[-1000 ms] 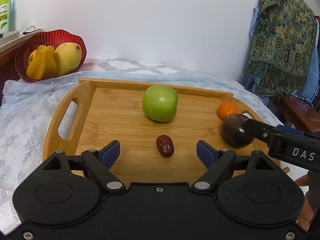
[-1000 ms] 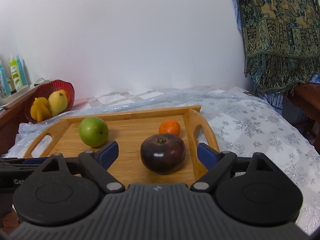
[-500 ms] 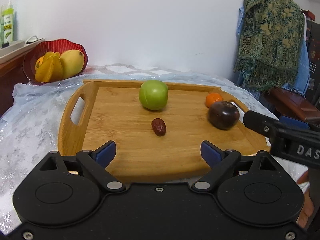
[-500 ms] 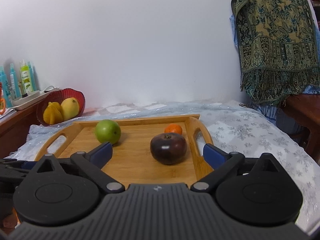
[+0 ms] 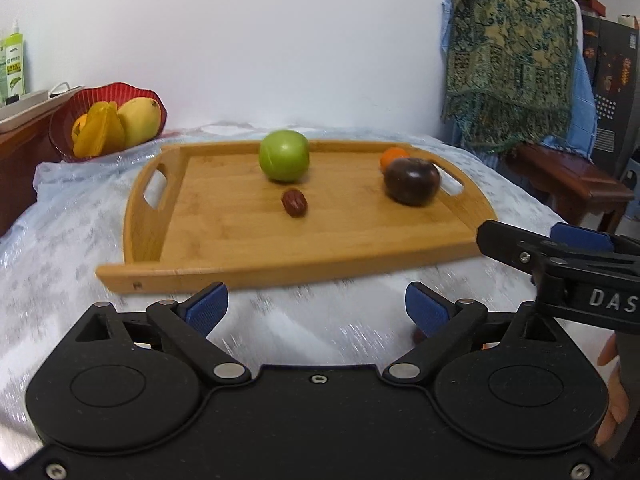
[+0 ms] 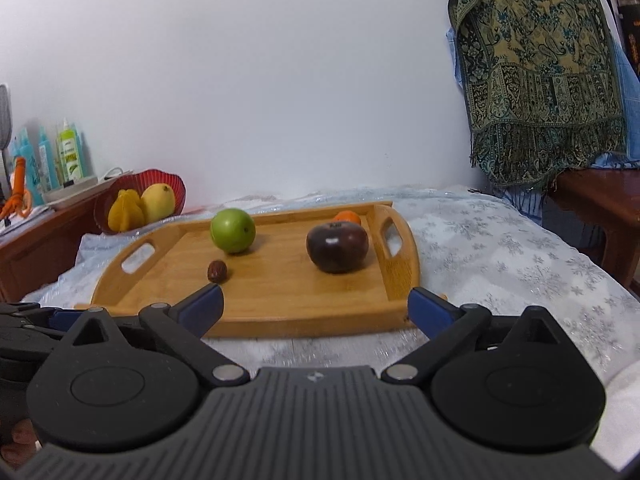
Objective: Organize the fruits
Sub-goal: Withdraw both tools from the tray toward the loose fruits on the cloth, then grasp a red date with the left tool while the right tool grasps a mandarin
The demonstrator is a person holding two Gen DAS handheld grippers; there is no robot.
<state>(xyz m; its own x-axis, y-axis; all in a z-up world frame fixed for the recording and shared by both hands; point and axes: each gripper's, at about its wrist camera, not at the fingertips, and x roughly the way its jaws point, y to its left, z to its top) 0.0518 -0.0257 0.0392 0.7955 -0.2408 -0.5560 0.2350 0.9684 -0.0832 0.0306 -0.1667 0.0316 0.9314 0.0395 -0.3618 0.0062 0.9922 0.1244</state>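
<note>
White wall behind, and a pale snowflake-patterned cloth covers the surface where a bamboo tray sits in front of me. On the tray lie a green apple toward the back, a small red date just in front of it, and at the right end a dark purple fruit with a small orange tucked behind it. A red bowl off to the left holds a mango and other yellow fruit.

My left gripper hangs short of the tray's near edge, its jaws opening with nothing between them. My right gripper stands spread wide and empty too.

I judge the apple firm, smooth and round, so I would take it across its widest middle or it may squirt out. The dark fruit looks softer-skinned and wants a gentler squeeze. The date is light and wrinkled, easy to pinch but easy to nudge away.
</note>
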